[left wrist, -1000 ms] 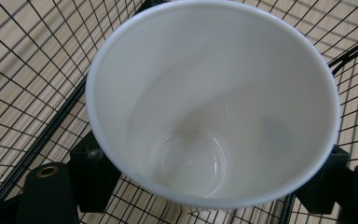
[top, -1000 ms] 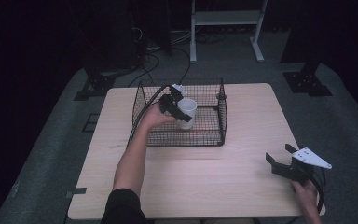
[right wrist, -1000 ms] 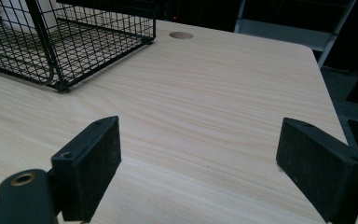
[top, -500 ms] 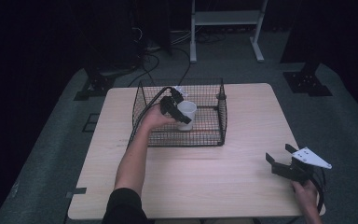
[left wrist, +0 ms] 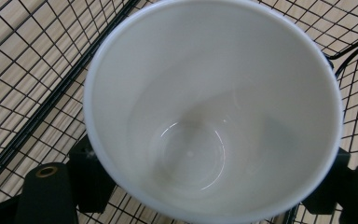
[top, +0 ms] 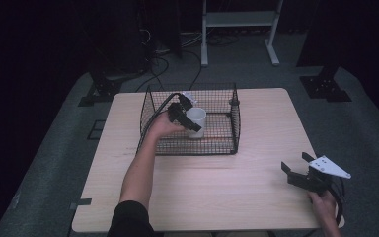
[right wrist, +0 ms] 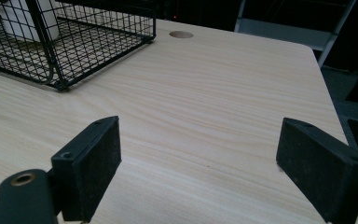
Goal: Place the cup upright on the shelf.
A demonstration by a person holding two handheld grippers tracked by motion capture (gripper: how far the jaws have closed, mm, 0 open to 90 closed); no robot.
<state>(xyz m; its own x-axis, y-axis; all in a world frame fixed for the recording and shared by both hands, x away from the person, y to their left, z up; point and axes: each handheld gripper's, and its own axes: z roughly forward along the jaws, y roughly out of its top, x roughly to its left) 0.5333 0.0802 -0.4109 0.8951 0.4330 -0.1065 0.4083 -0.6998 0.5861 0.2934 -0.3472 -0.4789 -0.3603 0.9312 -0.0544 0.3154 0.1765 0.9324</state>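
I have the wooden table (top: pixel 237 192) under both hands, and on its far half the black wire basket (top: pixel 227 143) stands open-topped. My left gripper (top: pixel 183 114) reaches over the basket's near wall and is closed on the white cup (top: pixel 196 122); in the left gripper view the cup (left wrist: pixel 212 109) sits squarely between the pads, its rim pressing against each, mouth toward the camera and empty. The cup is inside the basket, upright as far as I can judge from above, though whether its base rests on the wire floor or hangs just clear of it I can't say from this angle.

I judge the step in hand to be moving the cup, either setting it down in the basket or lifting it out. The next move calls for a straight vertical path so the cup clears the wire walls beside the fingers.

My right gripper (top: pixel 303 173) rests at the table's near right corner, jaws spread wide with nothing between the fingers (right wrist: pixel 89 161), well apart from the basket.

No brand, label or writing is readable on anything.
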